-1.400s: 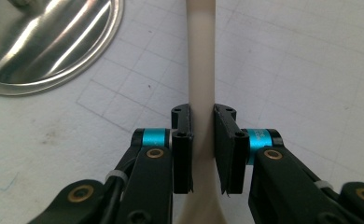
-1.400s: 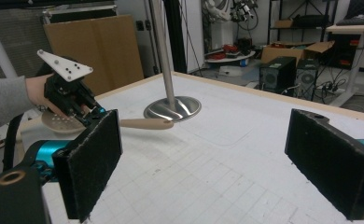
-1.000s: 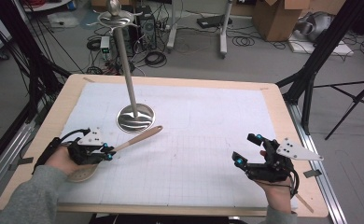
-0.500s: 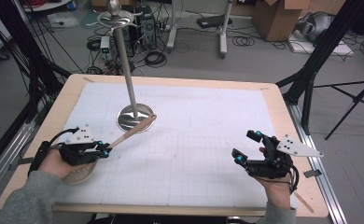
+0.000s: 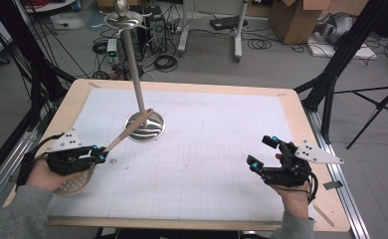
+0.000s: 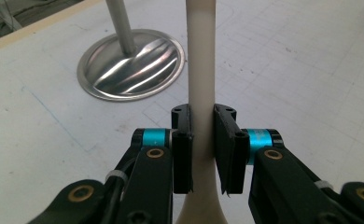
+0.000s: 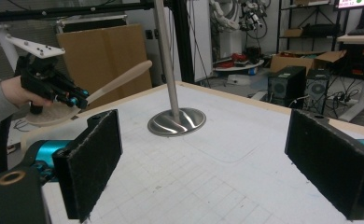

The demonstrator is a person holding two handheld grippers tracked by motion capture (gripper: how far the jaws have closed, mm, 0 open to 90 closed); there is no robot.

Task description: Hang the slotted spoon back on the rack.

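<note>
At the lower left of the high view, the left gripper (image 5: 98, 154) is clamped on the handle of a pale wooden slotted spatula (image 5: 127, 131), which slants up toward the shiny steel stand with a round base (image 5: 145, 126), perhaps touching its pole. At the lower right, the right gripper (image 5: 261, 153) holds its jaws wide apart above the white gridded mat (image 5: 207, 149).

The pale beige wooden slotted spoon (image 5: 115, 142) sits between the black jaws of the left gripper (image 5: 100, 155), which carries cyan blue accents. The shiny silver metal stand (image 5: 145, 126) rests on a white mat (image 5: 207, 149) printed with a faint grey grid, edged by the light tan wooden table (image 5: 301, 124).
</note>
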